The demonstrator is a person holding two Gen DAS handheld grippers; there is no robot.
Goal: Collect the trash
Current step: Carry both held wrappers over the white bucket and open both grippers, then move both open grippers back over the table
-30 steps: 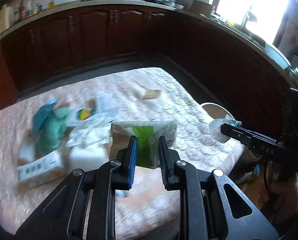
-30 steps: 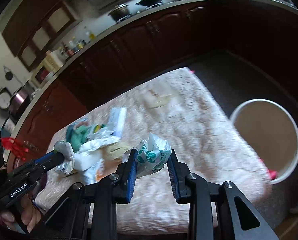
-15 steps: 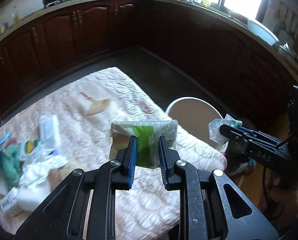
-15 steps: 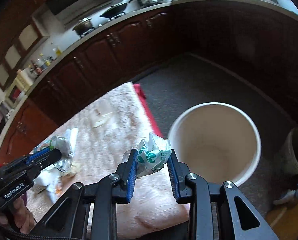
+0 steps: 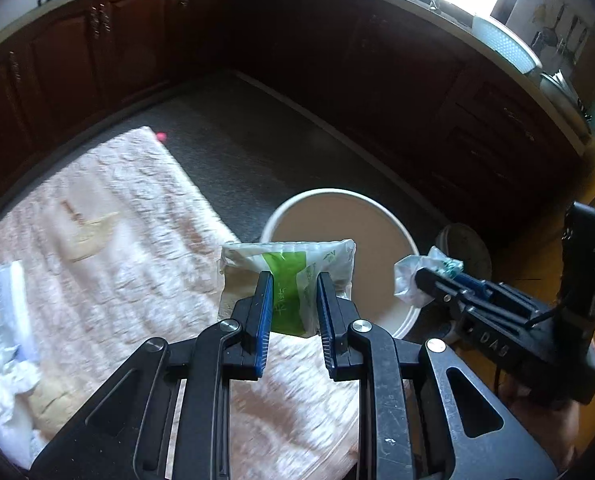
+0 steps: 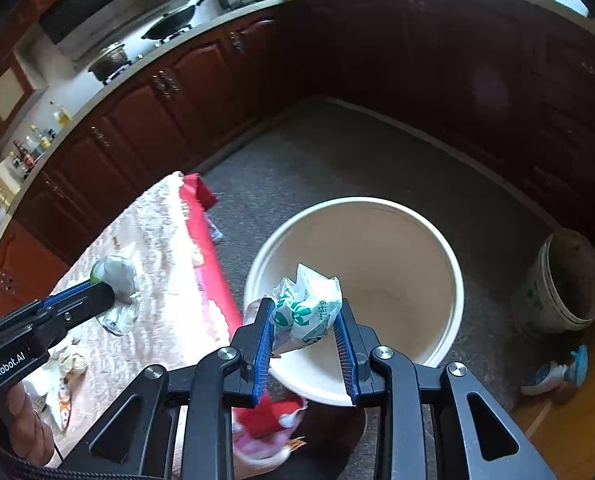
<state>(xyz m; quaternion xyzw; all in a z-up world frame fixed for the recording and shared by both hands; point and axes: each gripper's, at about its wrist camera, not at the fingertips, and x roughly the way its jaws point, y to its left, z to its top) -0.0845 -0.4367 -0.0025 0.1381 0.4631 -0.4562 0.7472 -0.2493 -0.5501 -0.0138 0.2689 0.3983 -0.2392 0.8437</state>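
A green-and-white packet [image 5: 287, 276] was pinched by the left gripper [image 5: 293, 304] and a crumpled wrapper [image 6: 307, 308] by the right gripper [image 6: 306, 334], both held near the white bucket's rim [image 6: 455, 280], nothing was dropped in yet, and more litter was left on the table [image 5: 109, 264] beside the bucket.

Both wrist views steeply down, sharing bucket [image 5: 401, 236]

Both grippers have swung away from the littered table [image 5: 109, 240] toward the white bucket [image 6: 453, 280] — the right gripper [image 6: 303, 316] now hangs over its rim.
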